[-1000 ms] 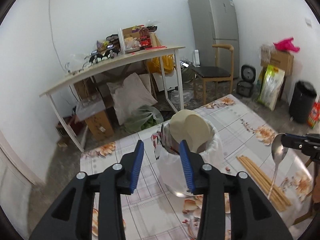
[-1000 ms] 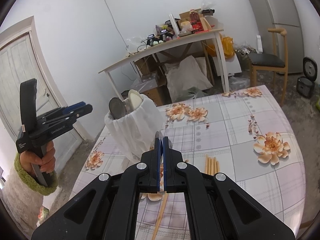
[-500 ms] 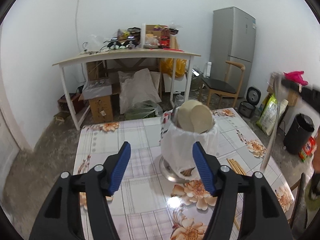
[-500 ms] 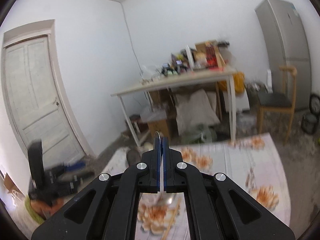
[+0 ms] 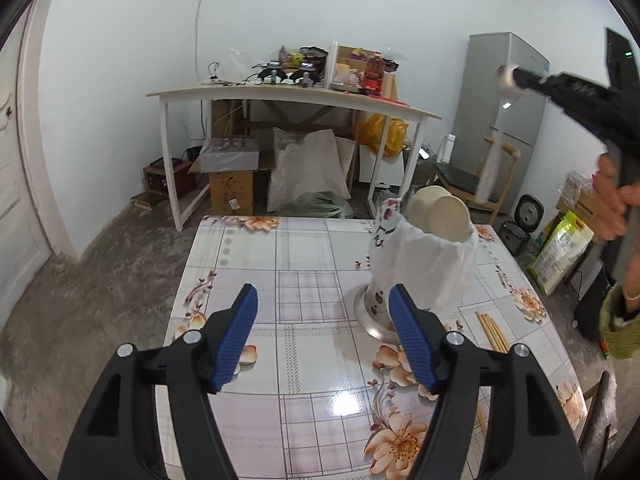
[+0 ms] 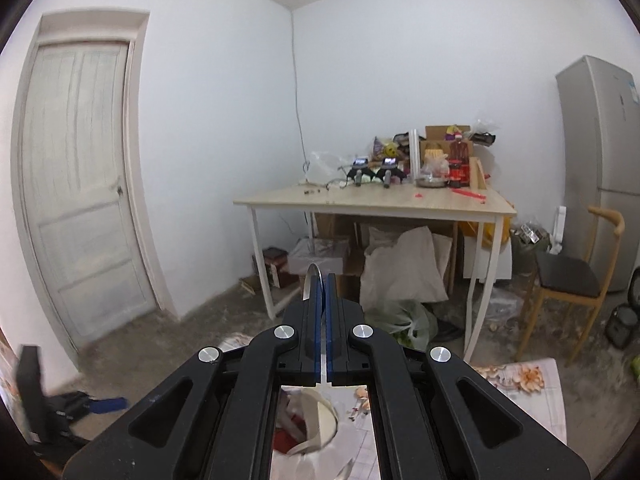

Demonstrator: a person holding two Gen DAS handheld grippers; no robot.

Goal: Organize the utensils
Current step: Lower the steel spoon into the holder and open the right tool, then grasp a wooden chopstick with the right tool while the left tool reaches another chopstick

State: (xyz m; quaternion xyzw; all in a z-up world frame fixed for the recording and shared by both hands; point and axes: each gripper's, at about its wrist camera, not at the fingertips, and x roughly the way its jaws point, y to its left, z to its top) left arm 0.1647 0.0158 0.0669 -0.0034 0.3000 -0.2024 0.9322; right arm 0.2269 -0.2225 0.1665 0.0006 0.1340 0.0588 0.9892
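Note:
A utensil holder wrapped in a white bag (image 5: pixel 424 272) stands on a metal base on the floral table (image 5: pixel 304 304), with cream ladle heads (image 5: pixel 440 216) sticking out. My left gripper (image 5: pixel 324 336) is open and empty, low over the table just left of the holder. My right gripper (image 6: pixel 322 288) is shut on a metal spoon (image 6: pixel 310 284), held high above the holder; it shows in the left wrist view (image 5: pixel 516 80) with the spoon's bowl (image 5: pixel 506 78) up and handle (image 5: pixel 490 168) hanging down. The holder's top (image 6: pixel 316 420) shows below the right gripper.
Wooden chopsticks (image 5: pixel 490 330) lie on the table right of the holder. Beyond the table stand a cluttered white desk (image 5: pixel 292 96), a fridge (image 5: pixel 504 112), a wooden chair (image 5: pixel 472 184) and a door (image 6: pixel 80 184). A sack (image 5: pixel 560 248) sits on the floor at right.
My right gripper has lifted the spoon from table height to well above the holder. My left gripper has pulled back and left from the holder, and its jaws have opened wider.

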